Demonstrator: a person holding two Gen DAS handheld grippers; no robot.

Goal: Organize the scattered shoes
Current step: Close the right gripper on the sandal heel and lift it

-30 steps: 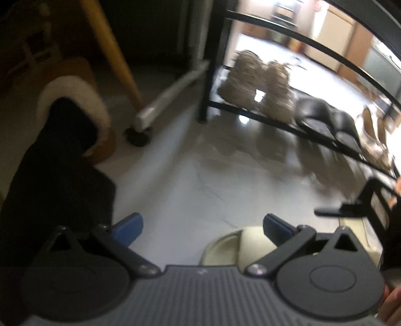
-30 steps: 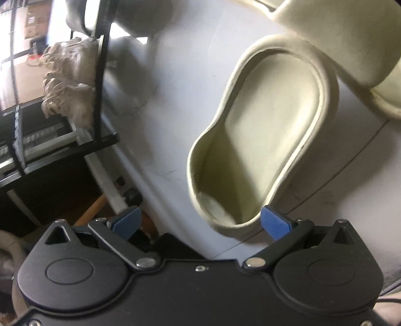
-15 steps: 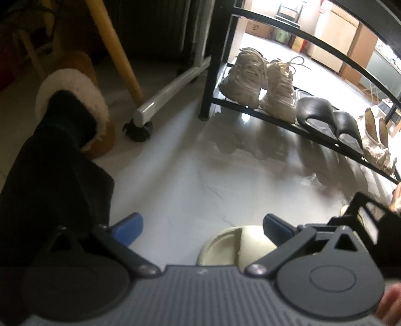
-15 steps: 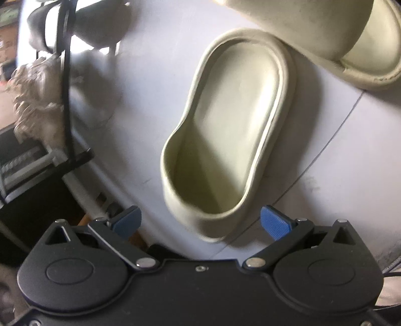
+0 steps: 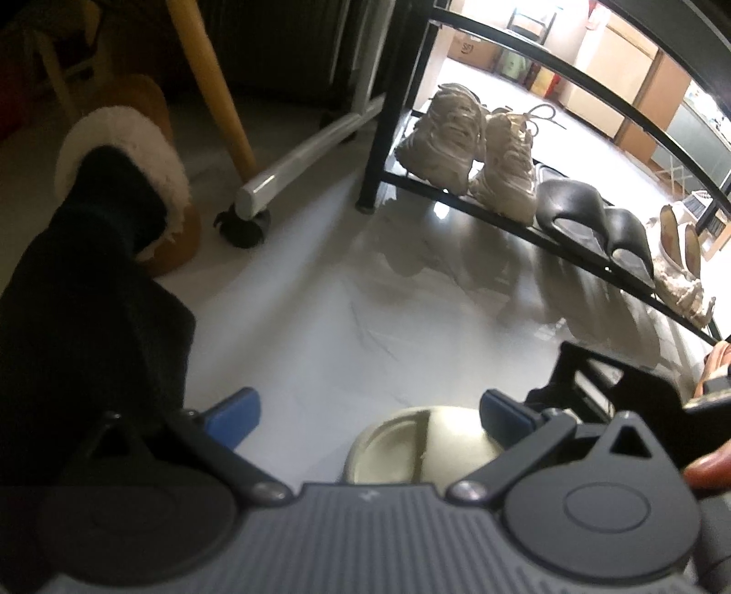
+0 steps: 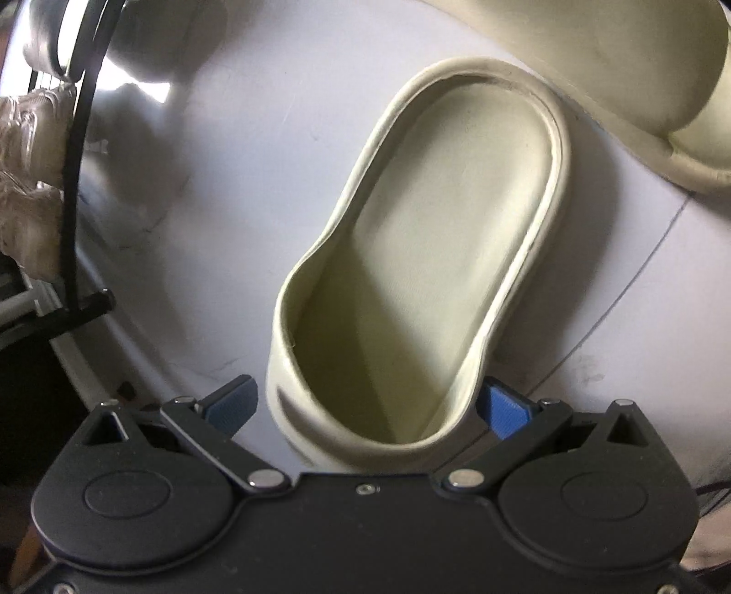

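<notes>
We find no text, label, brand, number or sign that can be read in either view. A cardboard box [image 5: 470,43] far behind the shoe rack carries a dark mark on its side, but it is too small and blurred for us to make out.
</notes>
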